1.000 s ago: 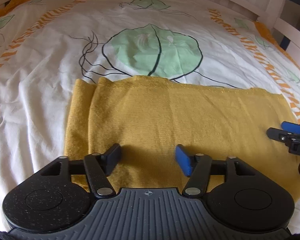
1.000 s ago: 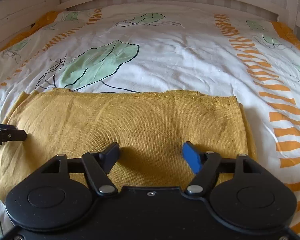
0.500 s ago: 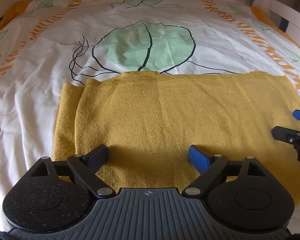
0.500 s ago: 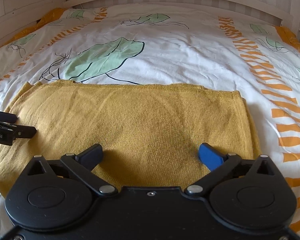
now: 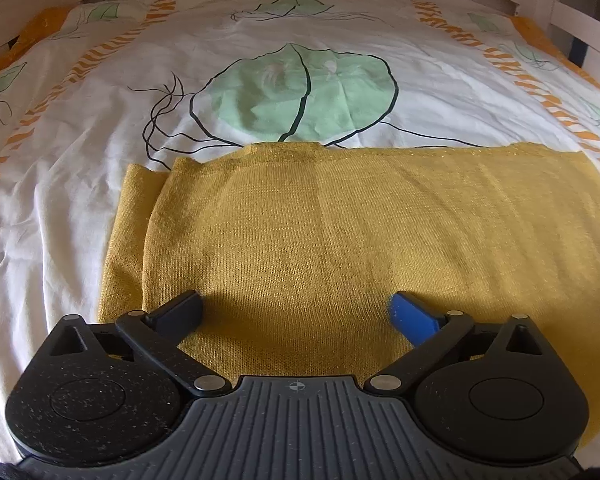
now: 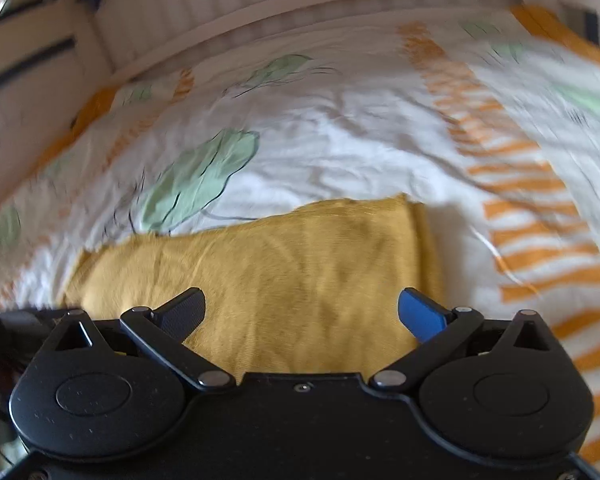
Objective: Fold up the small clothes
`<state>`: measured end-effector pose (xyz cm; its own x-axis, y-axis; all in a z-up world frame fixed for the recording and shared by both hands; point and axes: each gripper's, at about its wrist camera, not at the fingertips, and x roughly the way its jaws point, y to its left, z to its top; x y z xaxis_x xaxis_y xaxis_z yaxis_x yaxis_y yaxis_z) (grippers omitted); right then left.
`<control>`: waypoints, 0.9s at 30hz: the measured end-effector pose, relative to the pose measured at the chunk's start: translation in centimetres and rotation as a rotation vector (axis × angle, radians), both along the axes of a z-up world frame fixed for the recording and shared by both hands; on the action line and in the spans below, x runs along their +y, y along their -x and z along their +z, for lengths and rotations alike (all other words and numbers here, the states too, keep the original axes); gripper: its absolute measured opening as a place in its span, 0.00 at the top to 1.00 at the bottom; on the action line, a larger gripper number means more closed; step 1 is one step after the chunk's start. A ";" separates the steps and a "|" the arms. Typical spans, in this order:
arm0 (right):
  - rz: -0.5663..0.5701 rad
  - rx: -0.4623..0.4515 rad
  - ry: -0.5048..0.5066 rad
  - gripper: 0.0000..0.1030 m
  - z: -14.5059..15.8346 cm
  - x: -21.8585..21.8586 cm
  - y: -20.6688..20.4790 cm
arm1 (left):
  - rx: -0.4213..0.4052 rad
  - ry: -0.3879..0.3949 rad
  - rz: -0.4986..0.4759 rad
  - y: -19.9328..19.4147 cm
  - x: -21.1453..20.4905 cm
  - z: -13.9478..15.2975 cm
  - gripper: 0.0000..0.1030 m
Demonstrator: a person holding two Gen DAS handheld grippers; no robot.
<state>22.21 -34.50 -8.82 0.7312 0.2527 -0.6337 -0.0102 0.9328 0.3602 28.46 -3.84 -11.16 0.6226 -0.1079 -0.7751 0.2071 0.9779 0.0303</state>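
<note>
Mustard-yellow knitted garment (image 5: 340,248), folded into a broad flat rectangle, lies on the white bedsheet printed with green leaves and orange stripes (image 5: 80,128). From the left wrist camera it fills the middle and lower part of the scene, stretching from about 9 o'clock across to 3 o'clock, with its far edge running nearly straight just below the large green leaf print (image 5: 296,92) at 12 o'clock. At its 9 o'clock end a narrower under-layer sticks out past the upper layer as a strip. The left tool (image 5: 296,314) hangs over the near part of the garment with its jaws spread wide, one black pad (image 5: 180,312) toward 8 o'clock and one blue pad (image 5: 414,318) toward 4 o'clock, and nothing between them; whether the pads touch the knit cannot be told.

The right wrist camera is blurred and tilted. There the garment (image 6: 280,272) sits at centre, its right end toward 2 o'clock showing a doubled edge, with orange stripes of the sheet (image 6: 540,216) beyond at 3 o'clock. The right tool (image 6: 302,314) is likewise spread wide above the near edge of the garment, gripping nothing. A white slatted bed frame (image 6: 300,4) curves across 12 o'clock. At 9 o'clock a dark shape shows at the picture's edge, too blurred to identify.
</note>
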 end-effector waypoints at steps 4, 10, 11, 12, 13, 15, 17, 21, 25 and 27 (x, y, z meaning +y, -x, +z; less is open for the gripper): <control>-0.074 0.044 -0.139 0.00 -1.0 -3.4 0.6 | 0.005 -0.011 0.014 0.1 -0.2 0.1 0.00; -0.067 0.112 -0.267 0.00 -3.1 -5.3 0.6 | 0.049 -0.009 0.001 -0.5 -0.1 0.4 0.00; -0.063 0.125 -0.297 0.00 -3.6 -5.4 0.5 | 0.054 -0.008 -0.002 -0.4 0.0 0.5 0.00; -0.062 0.140 -0.322 0.00 -4.2 -5.5 0.4 | 0.058 -0.006 -0.004 -0.3 0.0 0.6 0.00; -0.063 0.150 -0.337 0.00 -4.7 -5.7 0.4 | 0.062 -0.003 -0.004 -0.1 0.0 0.7 0.01; -0.066 0.149 -0.362 0.00 -5.1 -6.0 0.3 | 0.075 0.010 -0.011 0.6 0.0 1.1 0.01; -0.070 0.150 -0.389 0.00 -5.1 -6.4 0.3 | 0.087 0.033 -0.024 1.6 -0.2 1.6 0.01; -0.081 0.151 -0.429 0.00 -5.4 -6.8 0.3 | 0.127 0.065 -0.045 3.9 -1.2 1.9 0.01; -0.079 0.151 -0.446 0.00 -5.5 -7.1 0.4 | 0.177 0.075 -0.083 6.0 -2.5 1.1 0.01; -0.075 0.150 -0.475 0.00 -5.7 -7.3 0.4 | 0.170 0.039 -0.103 6.8 -3.1 0.7 0.00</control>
<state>21.84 -41.85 -14.53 0.6682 0.4891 -0.5606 0.1347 0.6616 0.7377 21.65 -6.99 -10.50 0.4675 -0.1957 -0.8621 0.3046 0.9511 -0.0508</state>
